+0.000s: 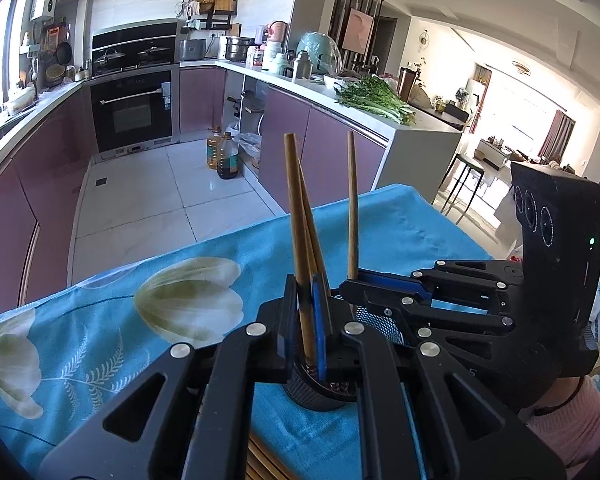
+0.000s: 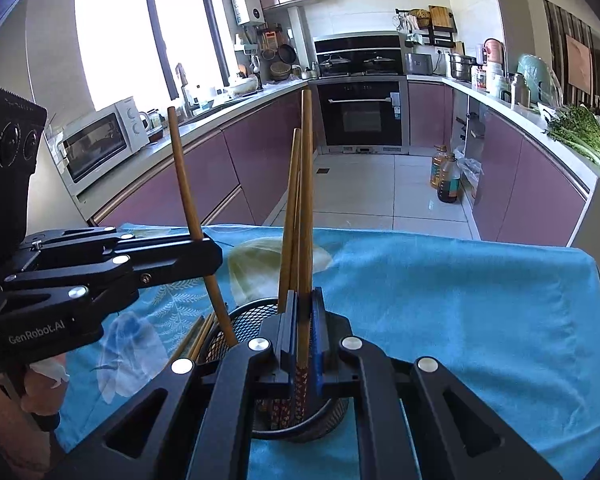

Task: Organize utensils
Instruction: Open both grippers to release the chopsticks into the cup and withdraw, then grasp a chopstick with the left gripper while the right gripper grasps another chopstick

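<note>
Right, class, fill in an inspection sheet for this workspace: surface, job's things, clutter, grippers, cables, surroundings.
Surface: blue flowered cloth covering the table.
Job's things: mesh cup on the cloth, with standing chopsticks inside; spare chopsticks lying beside it.
Clutter: nothing seen.
Grippers: left tool shut on the first chopstick; right tool shut on the second chopstick; both over the cup.
Cables: nothing seen.
Surroundings: kitchen with oven, microwave, greens on the counter, oil bottles on the floor.
</note>
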